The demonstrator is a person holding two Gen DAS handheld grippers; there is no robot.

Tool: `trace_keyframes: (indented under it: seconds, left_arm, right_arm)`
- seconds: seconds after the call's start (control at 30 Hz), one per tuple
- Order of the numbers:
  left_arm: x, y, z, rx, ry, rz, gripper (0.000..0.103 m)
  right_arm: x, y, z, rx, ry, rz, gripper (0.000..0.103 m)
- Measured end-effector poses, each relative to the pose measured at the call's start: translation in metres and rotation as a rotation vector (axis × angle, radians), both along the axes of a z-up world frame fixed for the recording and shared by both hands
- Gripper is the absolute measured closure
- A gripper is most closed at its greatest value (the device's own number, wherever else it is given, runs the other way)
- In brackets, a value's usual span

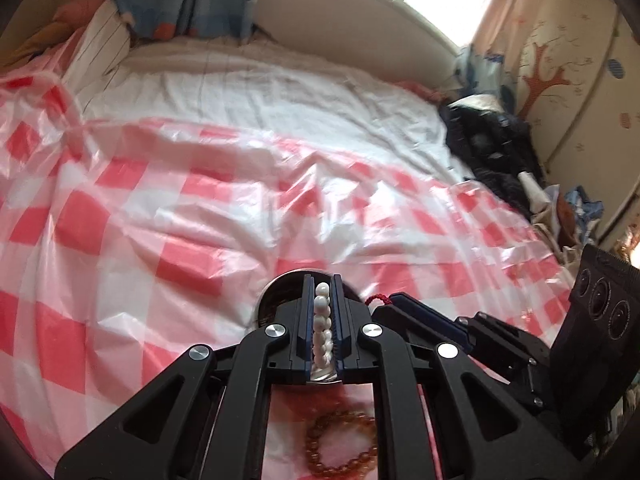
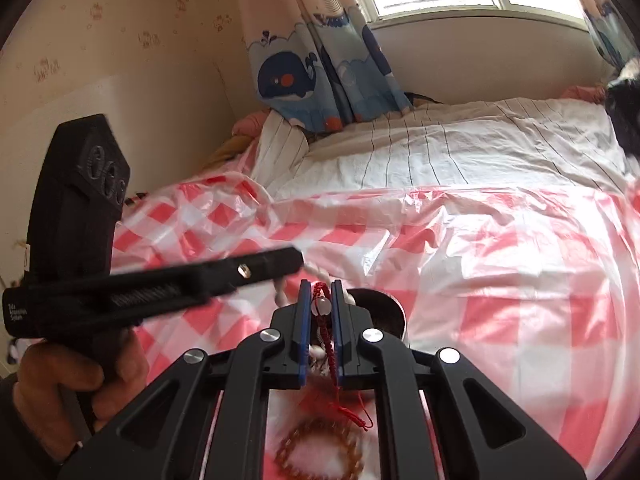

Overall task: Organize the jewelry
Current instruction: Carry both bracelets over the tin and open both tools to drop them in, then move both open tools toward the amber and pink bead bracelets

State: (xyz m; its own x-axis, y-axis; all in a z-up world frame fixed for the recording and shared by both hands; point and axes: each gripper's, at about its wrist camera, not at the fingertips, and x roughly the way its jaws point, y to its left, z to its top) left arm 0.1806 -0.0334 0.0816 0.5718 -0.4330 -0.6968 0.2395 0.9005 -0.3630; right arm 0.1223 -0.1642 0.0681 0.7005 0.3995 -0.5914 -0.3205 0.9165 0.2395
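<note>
white bead strand (image 1: pixel 322 322) is pinched in your left gripper (image 1: pixel 322 280), its red cord (image 2: pixel 322 300) in your right gripper (image 2: pixel 320 283); lower both together over the bowl (image 2: pixel 380 308).

Clamping a strand of white beads (image 1: pixel 323 326) between the closed blue-lined fingers of the left gripper (image 1: pixel 322 284), above a red-and-white checked plastic sheet (image 1: pixel 168 208). Partly hiding a round dark metal dish (image 1: pixel 280 292) just beyond the fingertips. Showing an amber bead bracelet (image 1: pixel 340 446) lying on the sheet below the linkage. Catching the right gripper (image 1: pixel 400 302) close at the right, a bit of red cord (image 1: pixel 376 300) at its tip. Glimpsing striped white bedding (image 1: pixel 256 88) farther back.
</note>
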Motion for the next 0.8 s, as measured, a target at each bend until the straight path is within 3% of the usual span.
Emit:
trace_keyframes:
  seconds: [0.03,0.17,0.27,0.43,0.57,0.8]
  left_arm:
    - [0.001,0.004,-0.006,0.008,0.018,0.015,0.096]
    - [-0.012,0.019,-0.010,0.040,0.026,0.030,0.092]
    - [-0.031,0.025,-0.006,0.055,0.012,0.025,0.083]
    - [-0.080,0.020,-0.011,0.138,-0.001,-0.021,0.072]
    - [-0.111,0.011,-0.027,0.184,0.016,-0.061,0.069]
    - [-0.108,0.000,-0.040,0.163,0.044,-0.081,0.064]
  right_arm:
    - [0.007,0.003,-0.008,-0.019,0.037,-0.006,0.068]
    - [-0.015,-0.009,-0.020,-0.018,0.055,-0.027,0.068]
    - [-0.041,-0.018,-0.022,-0.020,0.067,-0.027,0.067]
    - [-0.086,-0.026,-0.028,-0.109,0.083,-0.049,0.050]
    - [-0.102,-0.033,-0.040,-0.166,0.108,-0.091,0.047]
    - [-0.100,-0.048,-0.056,-0.171,0.158,-0.161,0.045]
